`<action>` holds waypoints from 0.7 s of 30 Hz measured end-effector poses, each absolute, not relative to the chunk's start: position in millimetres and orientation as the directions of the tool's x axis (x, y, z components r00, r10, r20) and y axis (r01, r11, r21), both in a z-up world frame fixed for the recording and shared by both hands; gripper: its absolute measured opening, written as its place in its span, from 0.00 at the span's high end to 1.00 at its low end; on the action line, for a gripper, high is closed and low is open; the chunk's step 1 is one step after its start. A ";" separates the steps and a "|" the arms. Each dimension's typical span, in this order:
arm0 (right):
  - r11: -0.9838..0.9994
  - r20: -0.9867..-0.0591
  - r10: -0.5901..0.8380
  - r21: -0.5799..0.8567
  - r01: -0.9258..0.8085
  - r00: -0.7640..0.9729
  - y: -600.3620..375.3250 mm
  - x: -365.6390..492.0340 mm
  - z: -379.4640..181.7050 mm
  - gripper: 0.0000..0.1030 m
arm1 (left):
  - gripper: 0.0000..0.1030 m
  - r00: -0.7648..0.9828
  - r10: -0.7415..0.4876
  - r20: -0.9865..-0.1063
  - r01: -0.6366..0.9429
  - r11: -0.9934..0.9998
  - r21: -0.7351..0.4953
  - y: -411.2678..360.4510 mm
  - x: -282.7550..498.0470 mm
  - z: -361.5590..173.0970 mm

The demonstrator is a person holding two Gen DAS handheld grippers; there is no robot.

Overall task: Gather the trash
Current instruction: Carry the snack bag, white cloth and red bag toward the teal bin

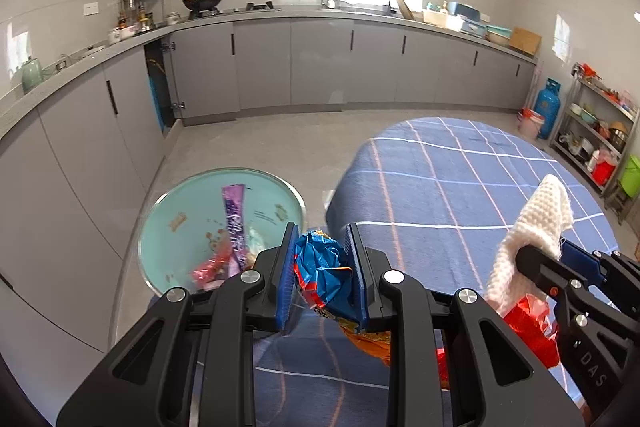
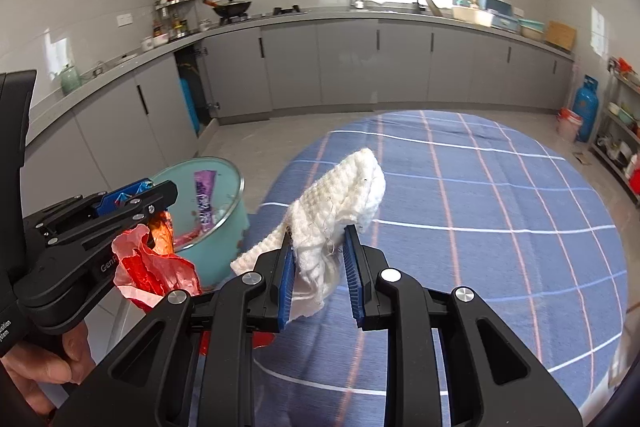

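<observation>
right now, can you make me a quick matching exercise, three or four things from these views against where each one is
Things:
1. crumpled blue wrapper
2. white cloth
3. purple packet
4. wok

Places:
a. inside the teal bin
b. on the stove at the far counter
c. clamped in the right gripper
d. clamped in the left gripper

Pairs: 1-d, 2-c, 3-a, 4-b
</observation>
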State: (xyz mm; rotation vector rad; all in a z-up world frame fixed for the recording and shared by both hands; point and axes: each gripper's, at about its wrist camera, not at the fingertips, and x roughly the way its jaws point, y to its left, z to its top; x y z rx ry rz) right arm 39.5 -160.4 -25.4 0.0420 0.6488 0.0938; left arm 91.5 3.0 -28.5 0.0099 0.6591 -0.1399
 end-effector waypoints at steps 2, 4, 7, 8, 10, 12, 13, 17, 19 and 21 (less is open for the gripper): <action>0.993 -0.600 0.117 0.067 -0.096 0.791 -151.3 42.7 -24.1 0.77 | 0.76 0.785 -0.115 -0.608 0.115 0.993 -0.039 12.2 92.0 -26.6; 0.991 -0.599 0.132 0.066 -0.116 0.790 -144.2 46.1 -22.8 0.77 | 0.76 0.786 -0.106 -0.609 0.102 0.994 -0.042 19.5 94.2 -26.0; 0.987 -0.593 0.157 0.062 -0.149 0.790 -131.3 52.3 -20.3 0.77 | 0.76 0.787 -0.088 -0.610 0.079 0.996 -0.043 31.0 97.1 -25.6; 0.985 -0.592 0.164 0.063 -0.158 0.789 -127.6 53.9 -19.8 0.77 | 0.76 0.787 -0.083 -0.612 0.071 0.997 -0.043 35.4 98.1 -25.6; 0.982 -0.591 0.180 0.064 -0.177 0.787 -120.1 58.8 -18.0 0.77 | 0.76 0.788 -0.071 -0.611 0.054 0.997 -0.046 43.6 100.0 -24.2; 0.978 -0.588 0.195 0.060 -0.198 0.785 -111.6 63.4 -16.1 0.77 | 0.76 0.790 -0.059 -0.610 0.037 0.998 -0.049 52.3 102.1 -23.0; 0.977 -0.587 0.202 0.060 -0.206 0.784 -107.9 65.7 -15.5 0.77 | 0.76 0.792 -0.050 -0.609 0.024 0.998 -0.052 58.3 104.2 -22.4; 0.966 -0.585 0.238 0.064 -0.249 0.775 -91.3 78.7 -12.6 0.77 | 0.76 0.796 -0.015 -0.605 -0.026 0.998 -0.059 81.2 113.2 -21.0; 0.962 -0.582 0.253 0.065 -0.266 0.773 -83.3 84.7 -11.9 0.77 | 0.76 0.797 0.010 -0.604 -0.058 0.996 -0.060 93.0 117.4 -20.9; 0.957 -0.579 0.266 0.064 -0.282 0.771 -75.1 91.3 -12.1 0.77 | 0.76 0.798 0.045 -0.601 -0.103 0.993 -0.064 108.3 123.1 -20.5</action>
